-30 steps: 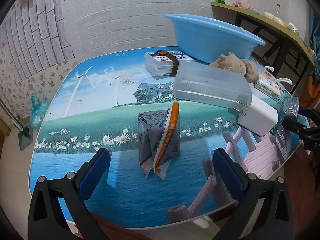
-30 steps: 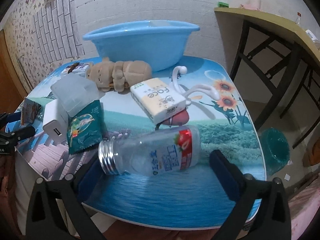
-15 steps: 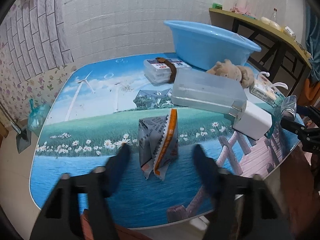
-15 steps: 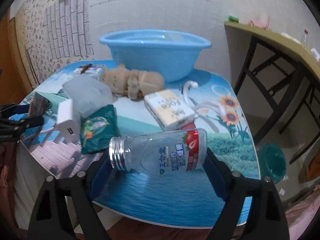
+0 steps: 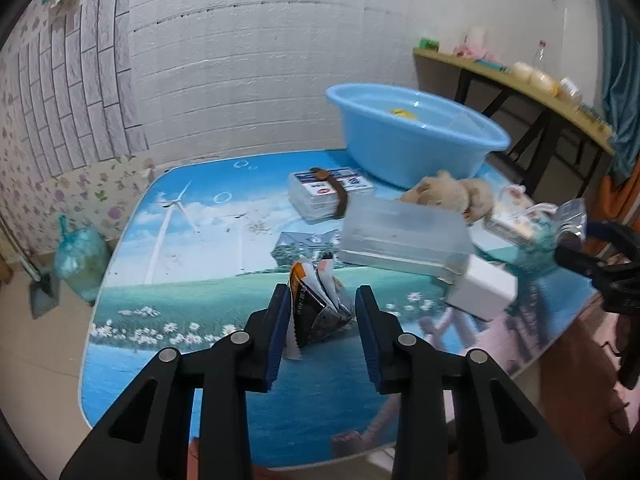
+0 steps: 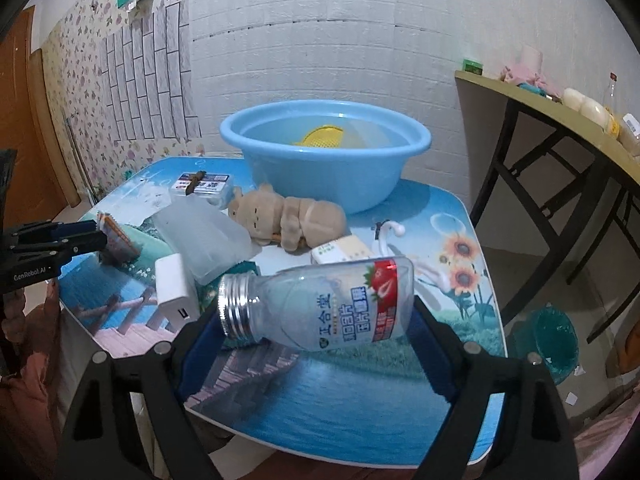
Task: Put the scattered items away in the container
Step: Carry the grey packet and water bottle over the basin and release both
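A light blue basin (image 5: 416, 148) (image 6: 324, 168) stands at the table's far side with a yellow item (image 6: 320, 138) in it. My left gripper (image 5: 322, 300) is closing, its blue pads pressing a grey and orange snack packet (image 5: 316, 308) held just above the table. In the right wrist view the same packet (image 6: 118, 236) sticks out of that gripper's tips at the left edge. A clear bottle (image 6: 320, 304) with a silver cap and a strawberry label lies sideways in my right gripper (image 6: 314, 314), which is shut on it and holds it tilted off the table.
Between the grippers and the basin lie a plush toy (image 6: 288, 216), a clear plastic box (image 6: 200, 236), a white charger (image 6: 174, 292), a tissue pack (image 6: 344, 250), a white hook (image 6: 390, 230) and a strapped card box (image 6: 204, 186). A side table (image 6: 560, 120) stands right.
The left jaws swung in from wide open onto the snack packet and lifted it. The right jaws narrowed onto the bottle and raised it off the table.
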`<act>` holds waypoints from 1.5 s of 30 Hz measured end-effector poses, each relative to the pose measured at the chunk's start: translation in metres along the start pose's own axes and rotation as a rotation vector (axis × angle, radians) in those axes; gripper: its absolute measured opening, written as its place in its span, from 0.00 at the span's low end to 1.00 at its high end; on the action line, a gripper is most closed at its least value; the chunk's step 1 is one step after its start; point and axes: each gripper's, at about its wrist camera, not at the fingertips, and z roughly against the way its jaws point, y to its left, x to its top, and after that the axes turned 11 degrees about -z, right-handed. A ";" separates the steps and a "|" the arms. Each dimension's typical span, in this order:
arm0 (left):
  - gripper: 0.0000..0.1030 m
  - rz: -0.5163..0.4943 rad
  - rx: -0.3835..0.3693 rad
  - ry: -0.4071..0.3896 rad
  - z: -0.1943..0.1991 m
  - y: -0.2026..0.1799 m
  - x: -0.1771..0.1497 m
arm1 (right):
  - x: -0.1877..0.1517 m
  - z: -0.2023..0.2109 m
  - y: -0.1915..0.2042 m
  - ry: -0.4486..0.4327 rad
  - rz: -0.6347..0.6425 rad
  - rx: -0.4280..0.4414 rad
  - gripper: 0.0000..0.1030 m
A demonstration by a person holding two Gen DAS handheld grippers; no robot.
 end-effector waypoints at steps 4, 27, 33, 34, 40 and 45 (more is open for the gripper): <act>0.37 -0.004 0.010 0.040 -0.009 0.000 -0.001 | -0.001 -0.005 -0.001 0.015 -0.008 0.013 0.84; 0.28 -0.029 -0.038 -0.061 0.017 -0.003 0.044 | 0.029 0.009 -0.002 -0.051 -0.021 0.041 0.84; 0.28 -0.040 -0.056 -0.115 0.019 -0.005 0.084 | 0.061 0.006 0.003 -0.097 -0.001 0.059 0.84; 0.28 -0.041 -0.057 -0.115 0.016 -0.006 0.089 | 0.066 0.003 0.004 -0.100 -0.003 0.065 0.84; 0.28 -0.062 -0.076 -0.117 -0.008 -0.018 0.124 | 0.093 -0.018 0.004 -0.107 -0.005 0.072 0.84; 0.28 -0.089 -0.098 -0.092 -0.036 -0.029 0.148 | 0.104 -0.034 -0.002 -0.104 0.003 0.076 0.84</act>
